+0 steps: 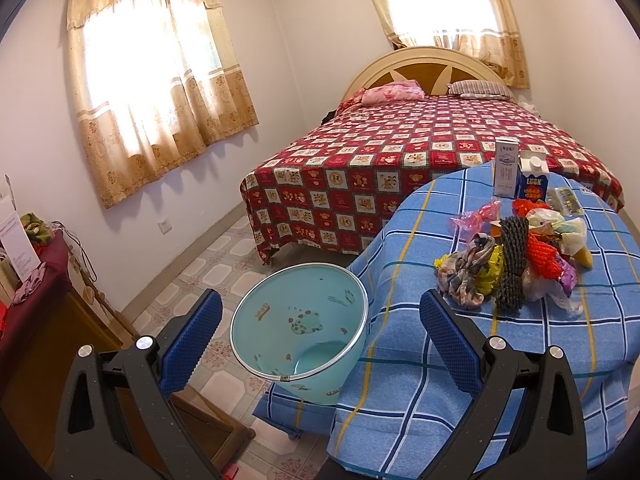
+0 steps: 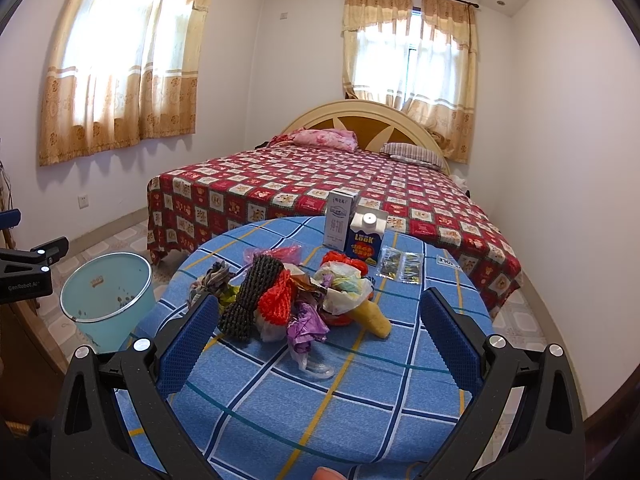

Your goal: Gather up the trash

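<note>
Blue-checked cloth [image 2: 280, 408] covered the table in front of me, and the trash sat on it in one loose heap [image 2: 296, 300]: a dark knitted net [image 2: 250, 300], an orange-red net [image 2: 278, 300] touching it, crumpled purple plastic [image 2: 306, 326], a pale bag [image 2: 344, 286] and a yellow piece [image 2: 376, 316] at the heap's right edge. Behind the heap two cartons stood upright and side by side, a white one [image 2: 339, 220] and a blue one [image 2: 366, 240], with flat clear packets [image 2: 402, 266] just to their right. My right gripper [image 2: 316, 336] hung above the near edge of the table with its blue-padded fingers [image 2: 188, 340] spread wide, nothing between them, the heap lying just past the tips. My left gripper [image 1: 320, 340] was likewise spread and empty, held off the table's left side, and through its camera the light blue bin [image 1: 304, 328] showed between the fingers, tilted in that view so that I looked down into it. The bin stood on the tiled floor [image 1: 208, 264] close against the hanging cloth; a few dark specks marked its inner wall, and I could not tell whether they were print or dirt. From the left camera the same heap [image 1: 516, 264] lay to the right, well apart from the bin. A bed with a red patterned cover [image 2: 320, 184] filled the room beyond the table.
</note>
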A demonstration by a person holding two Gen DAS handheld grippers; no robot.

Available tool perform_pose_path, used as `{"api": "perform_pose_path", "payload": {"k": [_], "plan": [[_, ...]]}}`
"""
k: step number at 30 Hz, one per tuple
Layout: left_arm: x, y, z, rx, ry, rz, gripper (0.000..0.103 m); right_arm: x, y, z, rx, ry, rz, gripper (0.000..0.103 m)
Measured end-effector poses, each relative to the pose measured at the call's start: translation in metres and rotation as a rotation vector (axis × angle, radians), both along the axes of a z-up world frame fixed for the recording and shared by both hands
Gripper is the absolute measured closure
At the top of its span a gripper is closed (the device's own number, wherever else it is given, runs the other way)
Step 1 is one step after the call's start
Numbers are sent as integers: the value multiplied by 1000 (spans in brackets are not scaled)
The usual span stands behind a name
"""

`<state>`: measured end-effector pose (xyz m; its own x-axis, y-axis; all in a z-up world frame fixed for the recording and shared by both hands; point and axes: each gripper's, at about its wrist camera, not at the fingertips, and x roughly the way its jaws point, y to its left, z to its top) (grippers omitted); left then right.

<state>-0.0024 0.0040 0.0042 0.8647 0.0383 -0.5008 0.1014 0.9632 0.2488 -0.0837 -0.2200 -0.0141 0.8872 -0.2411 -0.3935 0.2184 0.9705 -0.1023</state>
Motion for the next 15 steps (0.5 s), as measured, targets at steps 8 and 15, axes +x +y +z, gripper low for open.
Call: {"api": "perform_pose_path", "payload": {"k": [8, 15], "plan": [[-1, 0, -1, 2, 1, 0, 6, 0, 0, 1, 0, 0, 1, 5], [0, 1, -1, 1, 4, 1, 6, 1, -2, -8, 2, 4, 3, 5]]}}
